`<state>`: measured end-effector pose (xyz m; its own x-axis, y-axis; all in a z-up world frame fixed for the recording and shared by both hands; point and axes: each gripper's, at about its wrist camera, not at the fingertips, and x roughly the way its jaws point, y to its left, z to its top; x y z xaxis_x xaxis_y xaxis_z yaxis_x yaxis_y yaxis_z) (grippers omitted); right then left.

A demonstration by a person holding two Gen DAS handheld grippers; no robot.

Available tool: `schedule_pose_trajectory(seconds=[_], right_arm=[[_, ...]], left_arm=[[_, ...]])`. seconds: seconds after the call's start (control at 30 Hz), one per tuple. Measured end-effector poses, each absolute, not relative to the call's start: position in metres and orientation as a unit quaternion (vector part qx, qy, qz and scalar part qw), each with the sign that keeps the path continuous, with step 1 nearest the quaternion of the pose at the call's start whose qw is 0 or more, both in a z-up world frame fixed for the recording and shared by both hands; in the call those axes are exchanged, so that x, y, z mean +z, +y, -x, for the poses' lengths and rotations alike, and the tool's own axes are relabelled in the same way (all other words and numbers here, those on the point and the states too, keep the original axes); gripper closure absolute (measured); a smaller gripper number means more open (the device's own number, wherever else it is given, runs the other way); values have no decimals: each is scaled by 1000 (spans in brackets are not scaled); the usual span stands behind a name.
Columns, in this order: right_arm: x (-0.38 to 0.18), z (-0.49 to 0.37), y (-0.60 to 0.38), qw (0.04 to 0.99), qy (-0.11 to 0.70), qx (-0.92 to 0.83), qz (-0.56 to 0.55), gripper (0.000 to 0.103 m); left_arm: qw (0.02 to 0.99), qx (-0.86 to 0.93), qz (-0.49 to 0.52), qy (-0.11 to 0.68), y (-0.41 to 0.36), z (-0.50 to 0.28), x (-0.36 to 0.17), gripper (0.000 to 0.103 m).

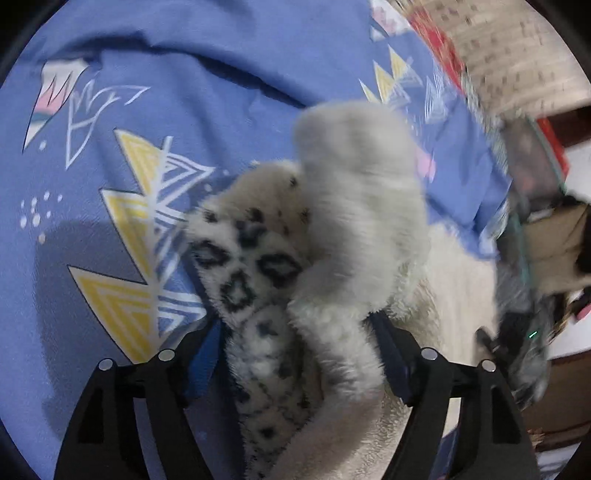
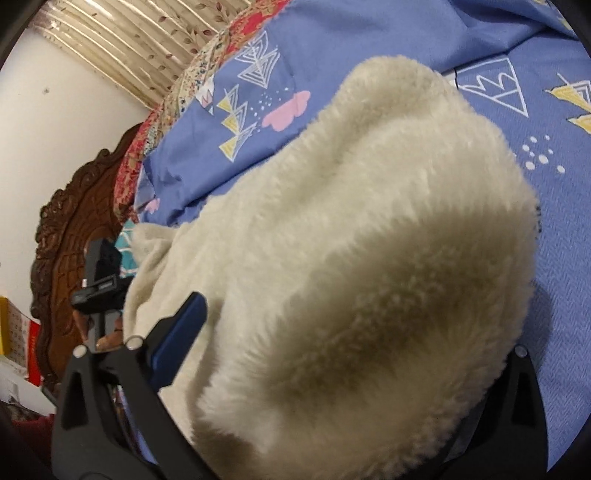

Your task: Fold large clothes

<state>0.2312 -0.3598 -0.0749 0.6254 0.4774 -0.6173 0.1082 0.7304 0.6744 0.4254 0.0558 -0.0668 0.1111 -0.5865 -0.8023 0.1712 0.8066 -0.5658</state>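
Observation:
A cream fleece garment (image 2: 369, 221) lies bunched on a blue patterned bedsheet (image 2: 369, 33). Its leopard-spotted lining (image 1: 247, 258) shows in the left wrist view, beside a folded cream flap (image 1: 354, 192). My left gripper (image 1: 299, 347) points down at it, jaws wide apart, with spotted and cream fabric lying loosely between the blue pads (image 1: 207, 350). My right gripper (image 2: 347, 350) is open wide too. Its left finger (image 2: 177, 332) stands clear of the fleece, while the thick fleece mound fills the gap and hides most of the right finger.
The blue sheet (image 1: 110, 258) stretches to the left. A red floral quilt edge (image 2: 221, 48) and pleated curtain (image 2: 129, 33) lie beyond. A carved wooden headboard (image 2: 62, 240) stands at the left, with the other gripper (image 2: 99, 280) in front of it.

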Motion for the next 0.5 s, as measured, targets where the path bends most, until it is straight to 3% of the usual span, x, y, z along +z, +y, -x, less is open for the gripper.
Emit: schedule_pose_trajectory(seconds=[0.07, 0.1, 0.13, 0.17, 0.2, 0.5], right_arm=[[-74, -233, -358, 829, 425, 102, -348, 13], [-75, -234, -359, 827, 431, 99, -348, 41], [-76, -235, -359, 814, 438, 104, -368, 59], [-75, -234, -360, 808, 435, 104, -384, 65], [-65, -232, -355, 807, 426, 112, -394, 69], [72, -239, -257, 844, 352, 231, -333, 70]], left_arm=[[728, -254, 166, 615, 52, -423, -71, 34], [732, -253, 165, 610, 51, -421, -71, 39], [740, -251, 164, 602, 49, -417, -66, 48], [746, -250, 163, 596, 49, -414, -62, 54], [749, -251, 167, 590, 50, -413, -58, 56], [774, -304, 251, 496, 106, -377, 18, 63]])
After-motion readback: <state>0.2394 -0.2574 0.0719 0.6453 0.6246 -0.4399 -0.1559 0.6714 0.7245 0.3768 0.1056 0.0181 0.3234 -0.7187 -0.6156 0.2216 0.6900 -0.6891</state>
